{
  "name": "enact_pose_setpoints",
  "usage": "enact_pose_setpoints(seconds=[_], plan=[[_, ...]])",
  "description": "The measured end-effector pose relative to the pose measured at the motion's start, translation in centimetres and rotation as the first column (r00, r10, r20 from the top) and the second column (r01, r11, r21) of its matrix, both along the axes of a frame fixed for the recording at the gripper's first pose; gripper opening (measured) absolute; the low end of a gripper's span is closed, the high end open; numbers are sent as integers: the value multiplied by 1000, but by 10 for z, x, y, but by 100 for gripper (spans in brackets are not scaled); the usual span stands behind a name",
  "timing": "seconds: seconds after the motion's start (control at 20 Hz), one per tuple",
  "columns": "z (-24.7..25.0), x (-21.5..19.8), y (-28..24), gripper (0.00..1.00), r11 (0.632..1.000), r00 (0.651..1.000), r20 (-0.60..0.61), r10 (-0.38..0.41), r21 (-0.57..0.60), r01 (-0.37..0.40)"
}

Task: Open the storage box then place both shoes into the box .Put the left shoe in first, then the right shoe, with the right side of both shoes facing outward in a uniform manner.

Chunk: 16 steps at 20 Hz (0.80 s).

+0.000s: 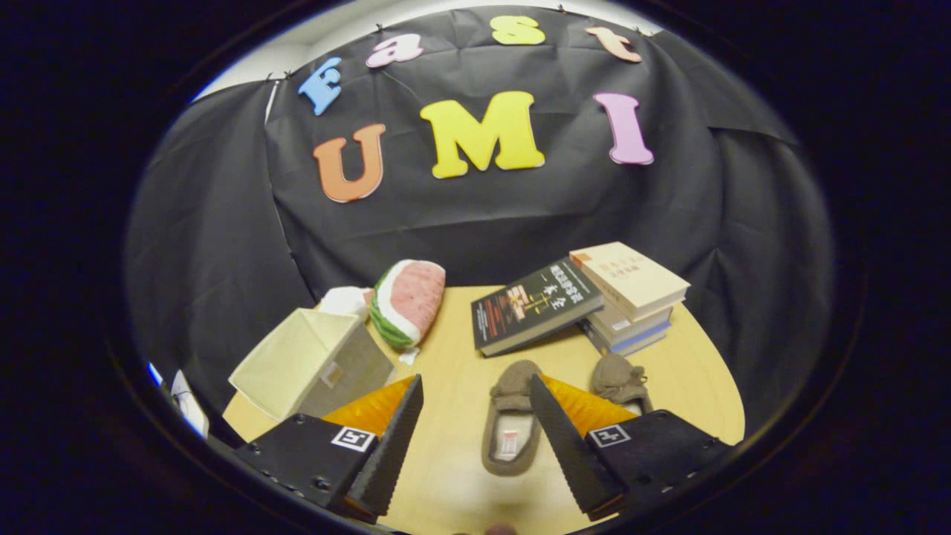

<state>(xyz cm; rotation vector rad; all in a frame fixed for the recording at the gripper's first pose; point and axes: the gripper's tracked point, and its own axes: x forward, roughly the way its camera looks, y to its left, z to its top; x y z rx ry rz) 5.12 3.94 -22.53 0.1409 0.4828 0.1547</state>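
Dark book point(535, 305) leaning on the stack: pale Chinese characters run across its cover, with finer print beside them, all too small to read for certain. The beige book point(630, 279) on top carries a faint title, unreadable. A white tag point(510, 444) inside the nearer slipper point(513, 427) is blurred. The gripper point(475, 380) has its fingers spread wide on nothing, and each side wears a square black-and-white marker point(353, 438) (a code pattern, not words).
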Motion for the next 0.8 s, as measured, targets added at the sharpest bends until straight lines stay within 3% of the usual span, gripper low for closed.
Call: enact_pose_setpoints(seconds=[0.3, 0.5, 0.8], plan=[[-81, 23, -24, 89, 999, 980, -196, -40, 10, 42], [-118, 39, -34, 83, 998, 956, -285, -65, -12, 64], [-160, 55, -38, 58, 997, 918, -389, -75, -10, 77]])
